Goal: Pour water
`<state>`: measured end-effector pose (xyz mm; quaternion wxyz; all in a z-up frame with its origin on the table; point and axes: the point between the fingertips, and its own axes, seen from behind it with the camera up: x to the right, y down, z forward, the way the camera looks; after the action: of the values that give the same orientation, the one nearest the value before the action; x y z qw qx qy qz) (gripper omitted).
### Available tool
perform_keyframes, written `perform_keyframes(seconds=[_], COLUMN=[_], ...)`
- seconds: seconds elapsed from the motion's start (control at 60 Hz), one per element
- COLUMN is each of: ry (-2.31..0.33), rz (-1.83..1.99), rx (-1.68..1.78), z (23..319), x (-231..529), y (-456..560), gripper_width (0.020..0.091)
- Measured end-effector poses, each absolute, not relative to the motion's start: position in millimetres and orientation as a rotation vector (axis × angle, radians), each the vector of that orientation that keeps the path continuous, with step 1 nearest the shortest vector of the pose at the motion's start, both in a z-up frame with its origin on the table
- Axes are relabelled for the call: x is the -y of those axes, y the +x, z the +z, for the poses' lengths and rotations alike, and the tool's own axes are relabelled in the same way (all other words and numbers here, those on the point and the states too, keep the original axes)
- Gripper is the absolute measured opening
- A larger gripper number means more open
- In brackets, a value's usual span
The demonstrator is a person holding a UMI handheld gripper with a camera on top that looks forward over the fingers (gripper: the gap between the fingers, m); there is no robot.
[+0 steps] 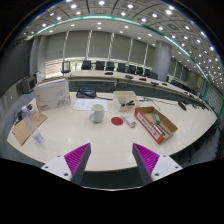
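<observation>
Cream table (90,135), upright white cup (97,113) well beyond spread-open, empty gripper (111,160).

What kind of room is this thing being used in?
Probably an office meeting room: a large pale conference table, black office chairs along the far side, and rows of recessed ceiling lights. The claw is open above the table's near edge.

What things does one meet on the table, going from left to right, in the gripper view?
Brown flat board → white box → white cup → small red disc → open cardboard box. The gripper hangs open before the table, holding nothing.
</observation>
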<state>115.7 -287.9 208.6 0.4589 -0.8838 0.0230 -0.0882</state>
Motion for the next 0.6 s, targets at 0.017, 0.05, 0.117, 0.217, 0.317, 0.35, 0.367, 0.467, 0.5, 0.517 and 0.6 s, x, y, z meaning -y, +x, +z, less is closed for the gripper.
perform_keyframes(seconds=[0.017,0.05,0.117,0.217,0.317,0.35,0.367,0.467,0.5,0.517,0.6], ry=[-2.178,-2.182,-2.191,-2.227,-2.244,-2.248,-2.249,-2.233,-2.216,-2.206,-2.15], rz=[-0.215,-0.208,-0.193,-0.17,-0.113,-0.097,-0.089,-0.018,0.004,0.011,0.034], rx=[-0.055,-0.051,-0.041,-0.013,0.041,0.06,0.068,0.11,0.125,0.133,0.165], z=[206.7,201.5,190.5,166.0,141.2,132.7,128.9,113.2,109.9,109.0,103.5], x=[287.8,287.7,289.2,294.5,293.7,291.9,290.3,274.8,268.2,263.0,236.3], y=[106.2,87.7,49.9,-11.2,-82.6,-105.0,-116.0,-179.0,-195.4,-204.5,-238.0], gripper_width=[0.0861,0.0862,0.086,0.086,0.0863,0.0862,0.0862,0.0862,0.086,0.086,0.086])
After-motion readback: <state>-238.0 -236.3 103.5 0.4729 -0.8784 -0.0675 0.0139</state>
